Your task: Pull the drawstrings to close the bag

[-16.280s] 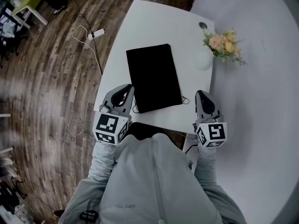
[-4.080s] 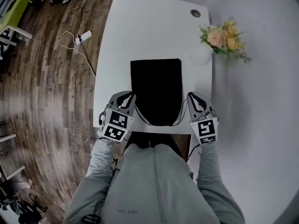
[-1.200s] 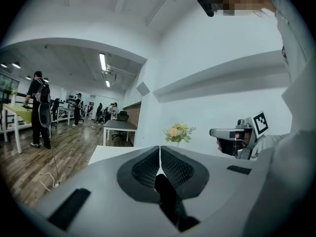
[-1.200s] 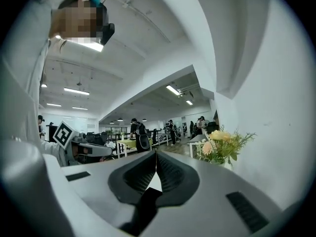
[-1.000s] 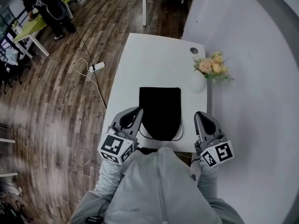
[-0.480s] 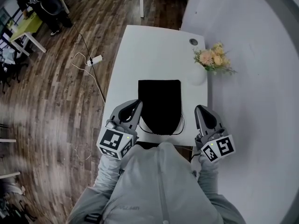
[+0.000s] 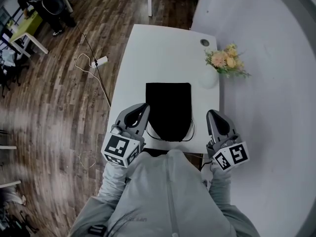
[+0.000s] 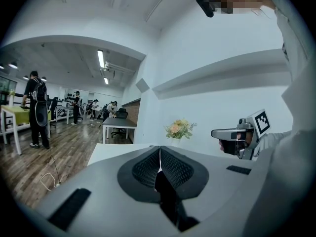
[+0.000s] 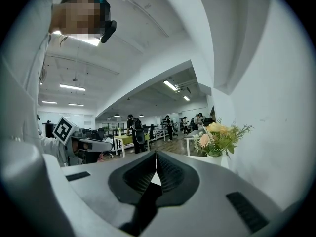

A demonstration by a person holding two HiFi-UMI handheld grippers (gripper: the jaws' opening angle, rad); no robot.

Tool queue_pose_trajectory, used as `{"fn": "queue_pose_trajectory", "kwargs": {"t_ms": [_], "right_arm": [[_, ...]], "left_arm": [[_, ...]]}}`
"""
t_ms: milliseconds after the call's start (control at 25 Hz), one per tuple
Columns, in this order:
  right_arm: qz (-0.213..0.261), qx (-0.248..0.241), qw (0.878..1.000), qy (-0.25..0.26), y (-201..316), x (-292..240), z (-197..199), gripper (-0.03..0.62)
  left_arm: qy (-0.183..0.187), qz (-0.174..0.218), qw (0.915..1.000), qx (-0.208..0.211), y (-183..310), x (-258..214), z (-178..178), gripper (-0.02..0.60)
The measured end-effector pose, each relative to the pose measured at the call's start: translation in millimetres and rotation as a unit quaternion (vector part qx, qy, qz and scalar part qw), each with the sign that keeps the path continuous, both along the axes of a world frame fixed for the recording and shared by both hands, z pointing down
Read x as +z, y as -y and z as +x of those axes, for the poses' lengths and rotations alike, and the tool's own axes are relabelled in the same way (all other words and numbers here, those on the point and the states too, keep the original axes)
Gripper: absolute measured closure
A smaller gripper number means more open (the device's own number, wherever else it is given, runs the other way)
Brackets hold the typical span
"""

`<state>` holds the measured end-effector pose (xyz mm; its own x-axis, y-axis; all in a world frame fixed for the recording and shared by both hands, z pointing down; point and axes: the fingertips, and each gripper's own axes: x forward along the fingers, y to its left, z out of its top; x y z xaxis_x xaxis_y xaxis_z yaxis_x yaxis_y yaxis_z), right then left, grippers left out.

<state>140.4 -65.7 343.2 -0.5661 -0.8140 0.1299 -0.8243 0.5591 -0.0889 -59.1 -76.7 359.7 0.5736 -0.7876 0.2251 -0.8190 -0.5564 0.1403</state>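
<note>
Left gripper (image 7: 144,106) and right gripper (image 7: 213,114), both pinched shut on nothing visible, are flanking the flat black fabric bag's (image 7: 169,105) near end, with its thin black drawstring loops (image 7: 190,134) lying between them and the left gripper nearer.

Black bag (image 7: 169,110) on white table (image 7: 163,53)

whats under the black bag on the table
The black bag lies flat on the white table, so only tabletop shows around it. Its cords loop out at the near end. Anything beneath or inside the bag is covered.
</note>
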Motion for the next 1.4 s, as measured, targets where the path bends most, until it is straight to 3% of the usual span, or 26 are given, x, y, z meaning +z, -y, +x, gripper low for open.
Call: {"fn": "queue_pose_trajectory", "kwargs": {"t_ms": [1400], "right_arm": [[-0.012, 0.011, 1.000, -0.002, 7.5, 13.7, 10.2, 0.571]], "left_arm": [[0.010, -0.006, 0.9998, 0.013, 13.5, 10.6, 10.5, 0.552]]}}
